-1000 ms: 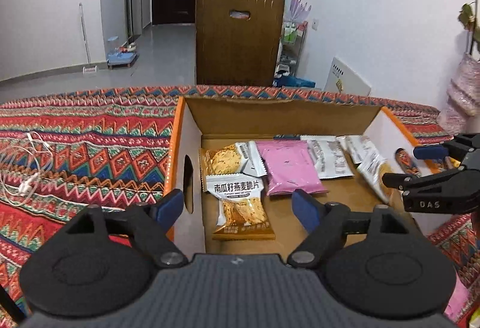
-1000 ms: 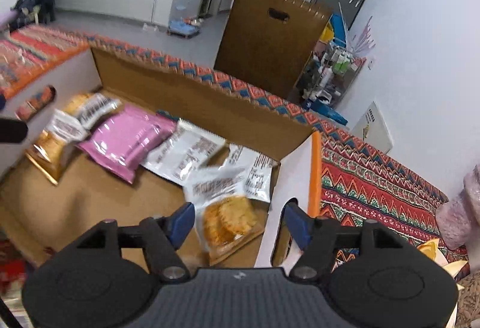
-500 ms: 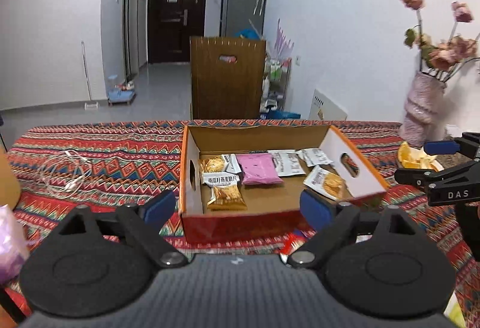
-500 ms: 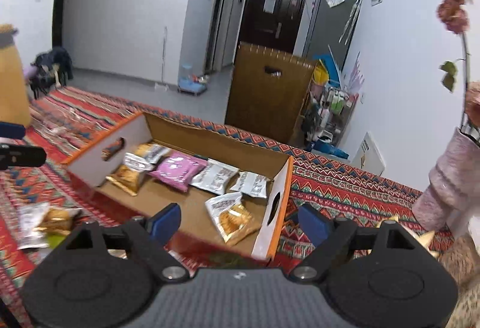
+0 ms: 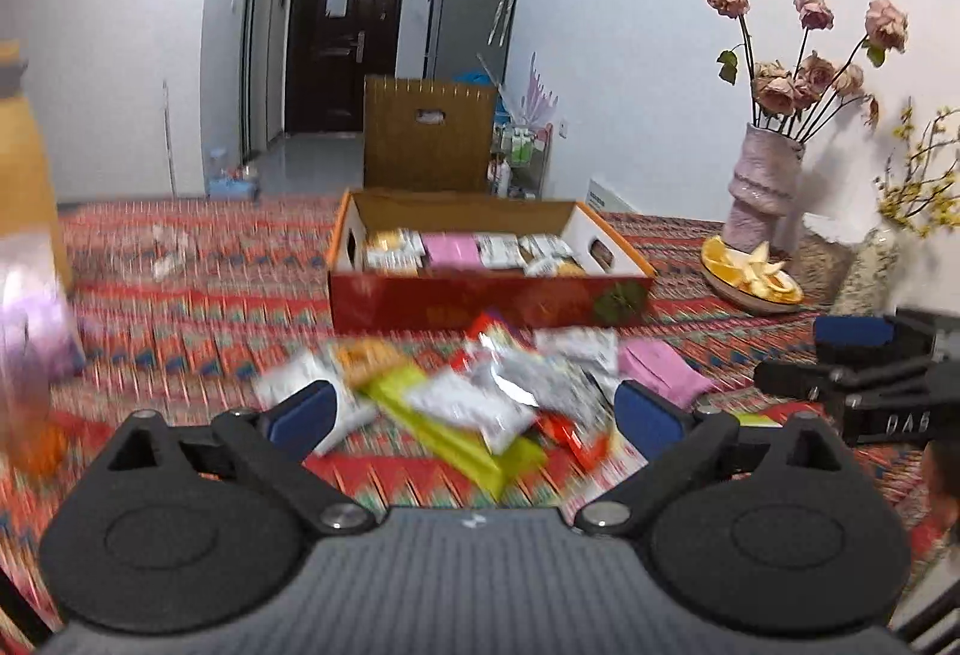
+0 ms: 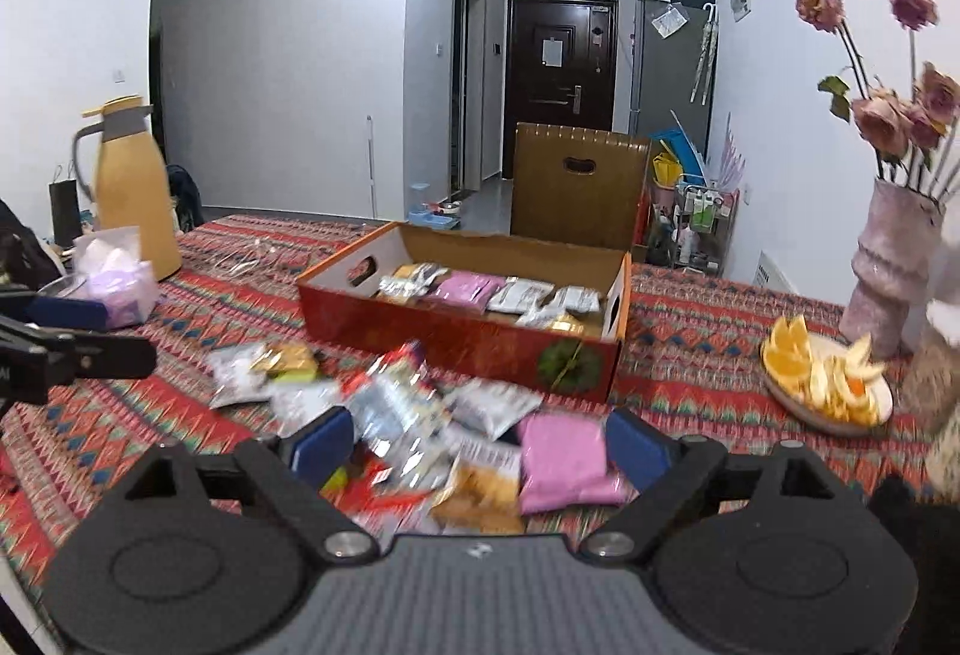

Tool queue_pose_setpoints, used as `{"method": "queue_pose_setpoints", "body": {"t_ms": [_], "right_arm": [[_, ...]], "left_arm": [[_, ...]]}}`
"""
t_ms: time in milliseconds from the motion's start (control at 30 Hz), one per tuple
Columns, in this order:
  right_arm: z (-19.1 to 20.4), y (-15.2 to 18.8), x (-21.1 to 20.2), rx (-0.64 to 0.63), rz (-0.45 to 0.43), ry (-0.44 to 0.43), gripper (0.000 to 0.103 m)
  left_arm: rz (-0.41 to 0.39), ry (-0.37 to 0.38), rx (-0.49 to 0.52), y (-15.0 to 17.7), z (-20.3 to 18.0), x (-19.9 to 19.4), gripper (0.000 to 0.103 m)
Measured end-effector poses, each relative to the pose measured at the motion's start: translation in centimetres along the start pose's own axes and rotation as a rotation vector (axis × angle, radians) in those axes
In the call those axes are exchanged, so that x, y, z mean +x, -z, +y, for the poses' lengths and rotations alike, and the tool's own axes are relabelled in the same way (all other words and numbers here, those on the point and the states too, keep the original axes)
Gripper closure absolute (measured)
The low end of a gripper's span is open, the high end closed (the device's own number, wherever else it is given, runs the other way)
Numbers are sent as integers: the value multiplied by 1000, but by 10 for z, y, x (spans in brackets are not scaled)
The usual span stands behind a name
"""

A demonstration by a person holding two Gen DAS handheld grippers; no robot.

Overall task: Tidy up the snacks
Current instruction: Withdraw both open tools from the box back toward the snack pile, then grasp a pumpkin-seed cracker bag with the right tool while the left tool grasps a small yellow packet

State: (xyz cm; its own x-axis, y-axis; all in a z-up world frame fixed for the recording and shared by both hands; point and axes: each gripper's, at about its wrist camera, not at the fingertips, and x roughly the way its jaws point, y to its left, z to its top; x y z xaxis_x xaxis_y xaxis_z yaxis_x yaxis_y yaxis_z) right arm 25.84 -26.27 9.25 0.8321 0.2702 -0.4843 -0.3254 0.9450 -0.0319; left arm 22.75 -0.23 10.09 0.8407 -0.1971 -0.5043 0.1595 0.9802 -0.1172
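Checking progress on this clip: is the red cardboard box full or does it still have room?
Partly filled. In the right wrist view the box holds one row of packets along its far wall; bare cardboard floor shows nearer.

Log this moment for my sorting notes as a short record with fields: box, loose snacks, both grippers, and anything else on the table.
box: red cardboard box, open top, packets lying along its far side
pink packet in box, flat among white packets
loose snacks: blurred pile of packets on the tablecloth in front of the box
pink packet outside, at the pile's right
left gripper: empty, fingers wide after just opening
right gripper: empty, fingers wide after just opening
other: plate of orange peel, pink vase, yellow jug
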Motion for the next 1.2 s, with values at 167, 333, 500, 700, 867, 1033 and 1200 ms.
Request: {"method": "queue_pose_setpoints", "body": {"t_ms": [167,333,500,700,867,1033,1200], "right_arm": [[25,43,-31,-9,-3,5,5],[37,84,-53,48,26,-19,5],[45,116,-68,82,59,14,5],[41,131,-66,92,89,77,5],[26,129,-56,124,84,102,5],[9,123,-40,146,83,124,8],[-7,112,-18,153,89,149,17]], "left_arm": [[37,-10,-66,40,2,-22,1],[103,-70,-94,82,6,-33,1],[194,-78,-116,113,9,-30,1],[240,-82,-87,120,5,-21,1],[249,-78,-75,109,-1,-7,1],[234,-74,-60,91,-5,12,1],[183,-71,-47,61,-12,39,1]]}}
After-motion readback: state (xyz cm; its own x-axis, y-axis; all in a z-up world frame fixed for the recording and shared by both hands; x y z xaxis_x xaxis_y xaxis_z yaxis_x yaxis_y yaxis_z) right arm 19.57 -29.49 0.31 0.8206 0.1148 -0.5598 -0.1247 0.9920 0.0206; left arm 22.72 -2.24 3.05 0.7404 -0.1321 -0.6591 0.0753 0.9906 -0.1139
